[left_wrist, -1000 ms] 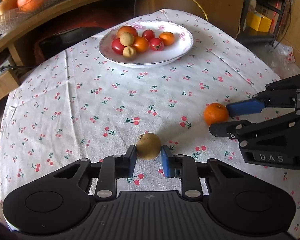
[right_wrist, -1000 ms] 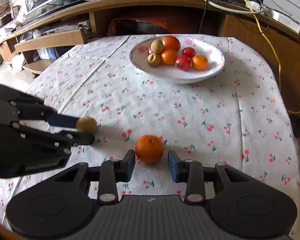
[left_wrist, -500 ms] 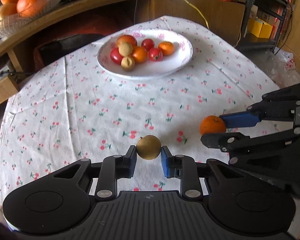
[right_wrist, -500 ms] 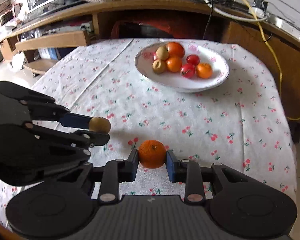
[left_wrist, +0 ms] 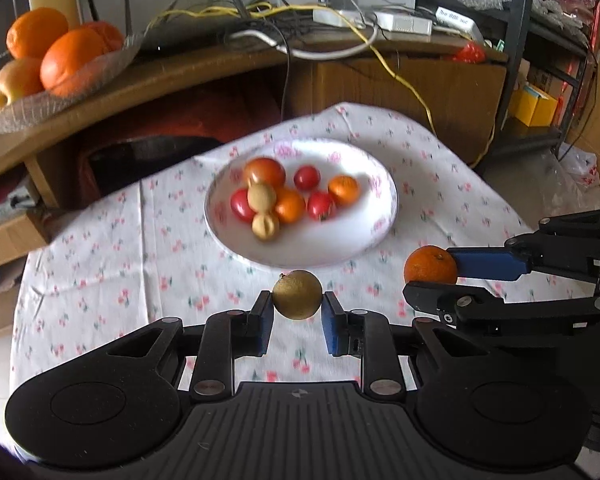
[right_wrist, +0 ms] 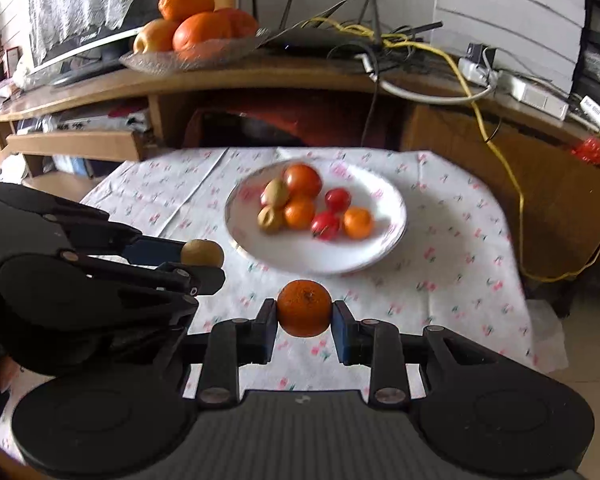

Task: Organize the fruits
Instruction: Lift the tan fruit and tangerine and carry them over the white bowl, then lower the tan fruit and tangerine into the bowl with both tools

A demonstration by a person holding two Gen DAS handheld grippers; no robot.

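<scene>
Gripping a brown fruit [left_wrist: 297, 294], the left tongs [left_wrist: 296, 312] hang above the table [left_wrist: 100, 264] near the plate [left_wrist: 376, 216]; the right tongs [right_wrist: 305, 322] clamp a tangerine [right_wrist: 304, 307] alongside.

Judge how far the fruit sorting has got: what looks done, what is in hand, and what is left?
Done: eight fruits already sit in the white plate. In hand: the left tool grips a brown round fruit and the right tool grips a small orange, both held in front of the plate. Left: setting these two on the plate; no other loose fruit shows on the tablecloth.
</scene>
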